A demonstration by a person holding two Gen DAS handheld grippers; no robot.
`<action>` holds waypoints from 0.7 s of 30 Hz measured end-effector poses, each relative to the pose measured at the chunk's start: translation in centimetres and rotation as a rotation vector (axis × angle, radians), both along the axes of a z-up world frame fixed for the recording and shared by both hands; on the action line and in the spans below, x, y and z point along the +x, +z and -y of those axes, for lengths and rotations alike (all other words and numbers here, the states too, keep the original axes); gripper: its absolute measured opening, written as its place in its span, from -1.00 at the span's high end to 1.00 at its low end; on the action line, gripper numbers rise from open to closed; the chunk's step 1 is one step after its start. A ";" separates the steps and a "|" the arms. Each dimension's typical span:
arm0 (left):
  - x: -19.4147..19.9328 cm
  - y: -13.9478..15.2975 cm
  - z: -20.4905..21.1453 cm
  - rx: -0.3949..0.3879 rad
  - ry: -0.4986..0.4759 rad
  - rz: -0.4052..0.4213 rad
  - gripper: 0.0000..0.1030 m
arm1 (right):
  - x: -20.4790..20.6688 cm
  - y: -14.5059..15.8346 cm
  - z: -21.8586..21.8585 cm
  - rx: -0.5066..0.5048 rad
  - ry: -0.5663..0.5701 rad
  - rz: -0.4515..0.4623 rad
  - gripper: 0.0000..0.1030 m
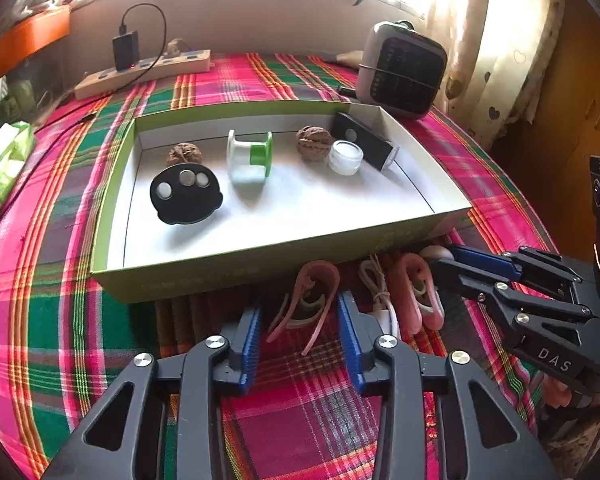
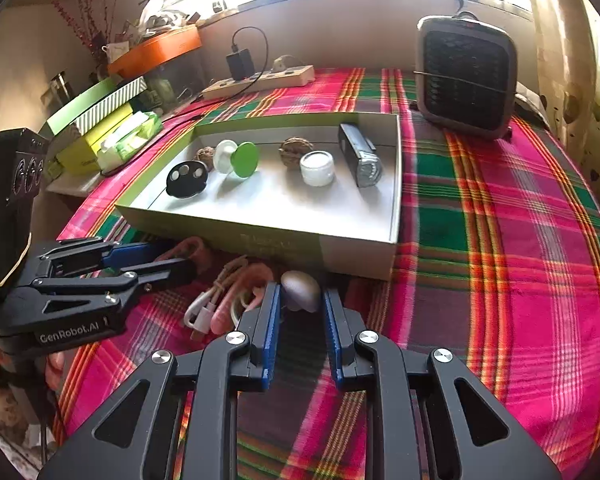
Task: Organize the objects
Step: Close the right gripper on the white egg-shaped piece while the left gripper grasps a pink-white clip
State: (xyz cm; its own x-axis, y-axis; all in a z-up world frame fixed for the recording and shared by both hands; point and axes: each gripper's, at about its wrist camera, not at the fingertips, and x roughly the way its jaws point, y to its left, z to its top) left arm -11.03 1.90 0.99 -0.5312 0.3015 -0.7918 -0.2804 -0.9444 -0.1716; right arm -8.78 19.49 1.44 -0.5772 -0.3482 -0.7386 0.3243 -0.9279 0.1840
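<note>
My left gripper (image 1: 300,308) points down at the plaid cloth and straddles a pink clip (image 1: 306,300). Its blue pads stand close on either side, and a thin gap shows at the left pad. In the right wrist view, my right gripper (image 2: 301,294) is shut on a small grey-white oval object (image 2: 302,282) at the foot of the box. The green-walled box (image 1: 112,200) holds a black disc with silver buttons (image 1: 186,194), a white and green spool (image 1: 250,156), two walnuts, a clear jar (image 1: 345,157) and a black flashlight (image 1: 364,140).
A second pink clip (image 1: 416,292) and a coiled white cable (image 1: 380,300) lie on the cloth between the grippers. A grey heater (image 2: 466,76) stands at the back right, a power strip (image 2: 260,80) along the wall, and tissue packs and boxes (image 2: 112,132) at the left.
</note>
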 end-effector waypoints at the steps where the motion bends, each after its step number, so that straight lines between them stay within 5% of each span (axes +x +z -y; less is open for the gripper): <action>1: 0.1 0.0 0.0 0.001 0.002 0.000 0.39 | 0.1 0.0 -0.1 0.004 0.001 0.002 0.57; 8: 0.4 -0.1 -0.1 0.011 0.003 -0.001 0.40 | 0.8 0.3 -0.8 0.106 -0.040 -0.021 0.57; 15: 0.6 -0.1 -0.3 -0.005 -0.005 -0.008 0.40 | 0.9 0.3 -1.1 0.095 -0.049 -0.009 0.56; 18: 0.5 0.0 -0.3 -0.005 -0.002 -0.006 0.40 | 0.8 0.2 -0.9 0.081 -0.045 -0.003 0.26; 21: 0.5 -0.1 -0.3 -0.006 0.003 -0.008 0.39 | 0.5 -0.2 -0.5 0.085 -0.050 0.008 0.21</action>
